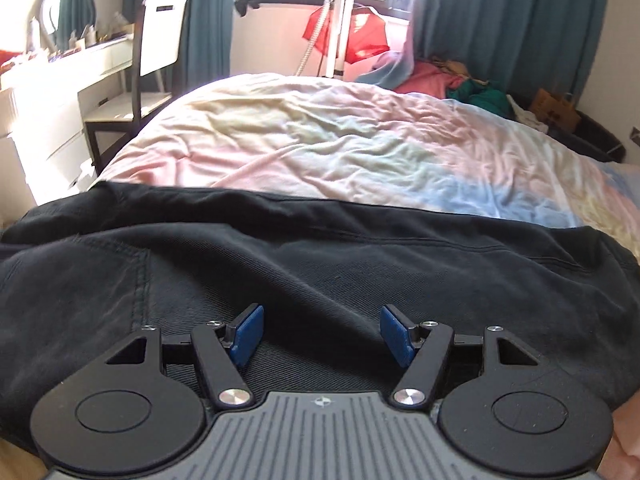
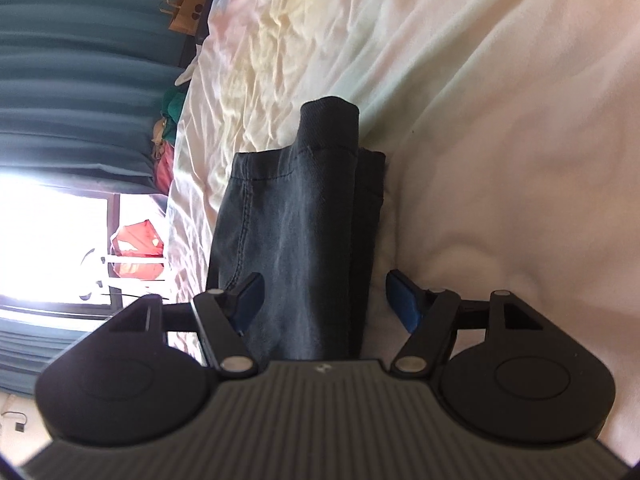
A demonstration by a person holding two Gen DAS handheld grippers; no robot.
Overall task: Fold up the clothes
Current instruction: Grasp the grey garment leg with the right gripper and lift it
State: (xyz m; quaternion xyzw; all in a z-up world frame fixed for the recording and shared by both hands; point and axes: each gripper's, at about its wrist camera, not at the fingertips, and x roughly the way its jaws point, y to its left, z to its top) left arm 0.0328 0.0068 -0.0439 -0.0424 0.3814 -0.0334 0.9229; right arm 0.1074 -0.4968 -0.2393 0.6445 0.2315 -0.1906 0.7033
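On the bed (image 1: 320,128), black trousers (image 1: 280,272) lie under both spread tools (image 1: 322,334).

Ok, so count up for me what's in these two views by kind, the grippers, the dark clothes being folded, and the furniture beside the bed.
Grippers: 2, the left gripper and the right gripper, both open.
Dark garments on the bed: 1, the black garment.
Chairs: 1, a white chair.
Desks: 1, a white desk.
Total: 5.
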